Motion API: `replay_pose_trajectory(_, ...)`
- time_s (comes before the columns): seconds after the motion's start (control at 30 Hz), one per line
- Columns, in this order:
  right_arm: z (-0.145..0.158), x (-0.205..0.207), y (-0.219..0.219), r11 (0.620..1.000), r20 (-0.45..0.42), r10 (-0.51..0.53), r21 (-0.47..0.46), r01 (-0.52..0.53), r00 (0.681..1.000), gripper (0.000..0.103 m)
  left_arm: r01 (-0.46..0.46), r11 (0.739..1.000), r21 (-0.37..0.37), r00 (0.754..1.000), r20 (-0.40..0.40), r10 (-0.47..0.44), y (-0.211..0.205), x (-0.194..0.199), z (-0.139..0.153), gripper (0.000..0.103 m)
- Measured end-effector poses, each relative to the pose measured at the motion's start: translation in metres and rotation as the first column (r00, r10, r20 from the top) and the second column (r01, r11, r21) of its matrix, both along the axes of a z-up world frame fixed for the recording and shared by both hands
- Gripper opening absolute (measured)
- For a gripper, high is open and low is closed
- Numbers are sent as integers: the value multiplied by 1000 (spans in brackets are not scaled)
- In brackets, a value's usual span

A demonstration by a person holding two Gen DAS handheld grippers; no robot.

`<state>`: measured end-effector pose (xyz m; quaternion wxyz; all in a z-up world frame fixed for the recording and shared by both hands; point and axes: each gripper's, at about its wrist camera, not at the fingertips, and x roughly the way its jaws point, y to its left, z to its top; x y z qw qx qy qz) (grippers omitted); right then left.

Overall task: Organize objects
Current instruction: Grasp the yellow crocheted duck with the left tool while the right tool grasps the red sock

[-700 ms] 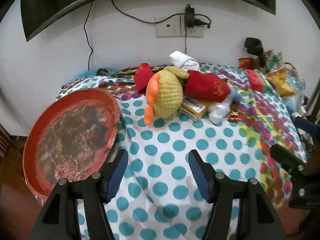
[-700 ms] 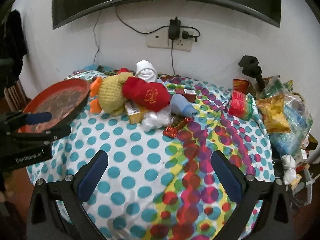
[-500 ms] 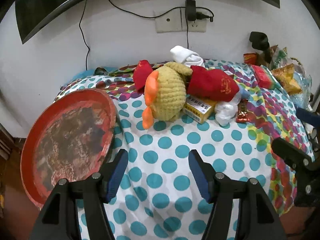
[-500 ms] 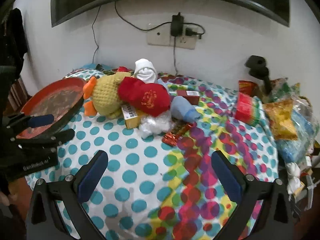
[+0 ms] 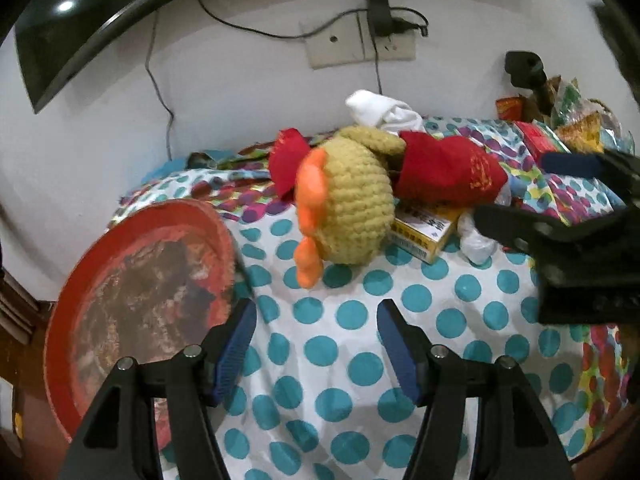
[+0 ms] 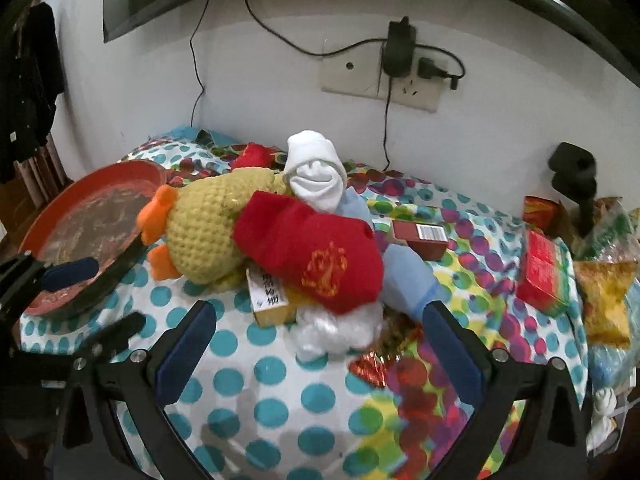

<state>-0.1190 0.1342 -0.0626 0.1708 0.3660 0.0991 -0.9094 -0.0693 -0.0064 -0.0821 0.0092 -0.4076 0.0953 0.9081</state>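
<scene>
A yellow knitted duck toy (image 5: 352, 204) (image 6: 208, 232) lies in a pile on the polka-dot table with a red sock (image 5: 448, 172) (image 6: 316, 256), a white sock (image 6: 316, 176), a yellow box (image 5: 424, 232) (image 6: 268, 300), a white plastic wad (image 6: 336, 332) and a light blue sock (image 6: 404, 280). A round red tray (image 5: 132, 300) (image 6: 92, 224) sits at the left edge. My left gripper (image 5: 316, 344) is open and empty, short of the duck. My right gripper (image 6: 316, 340) is open and empty, just in front of the plastic wad and red sock.
A dark red box (image 6: 420, 236), a red wrapper (image 6: 380, 364), a red-green pack (image 6: 544, 276) and snack bags (image 6: 604, 292) lie on the right side. A black stand (image 6: 576, 176) is at the back right. Wall socket and cables (image 6: 392, 72) hang behind.
Both grippers have moved forward toward the pile, so the toys look larger. The right gripper now shows close at the right of the left wrist view. Both stay open.
</scene>
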Motion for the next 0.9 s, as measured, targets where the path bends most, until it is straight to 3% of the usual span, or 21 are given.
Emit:
replay_pose_trajectory(0.13, -8, -16, -5, 999, -14, -6, 37, 7, 1000, 102, 0, 999, 53, 999, 32, -2, -3, -7, -10, 64)
replay_pose_trajectory(0.4, -19, -40, -17, 998, -14, 2, 60, -1, 1000, 101, -15, 997, 81, 998, 65, 10, -8, -16, -22, 64)
replay_pose_trajectory(0.43, -20, -41, -19, 998, -20, 4, 67, -2, 1000, 99, -15, 996, 86, 998, 61, 10, -8, -17, -22, 64)
replay_pose_trajectory(0.5, -22, -44, -21, 997, -25, 9, 79, -7, 1000, 76, -22, 997, 77, 998, 56, 18, -10, -20, -19, 65)
replay_pose_trajectory(0.6, -28, -49, -20, 998, -4, 7, 58, -7, 1000, 59, -20, 997, 75, 998, 54, 16, -12, -23, -15, 65)
replay_pose_trajectory(0.77, -26, -48, -9, 999, 6, -2, -34, 2, 1000, 48, -12, 999, 42, 1000, 27, 11, -9, -24, -4, 65)
replay_pose_trajectory(0.9, -25, -41, 1, 997, 11, -7, -83, 8, 1000, 45, 5, 997, 74, 1000, 22, -7, -6, -30, 8, 65)
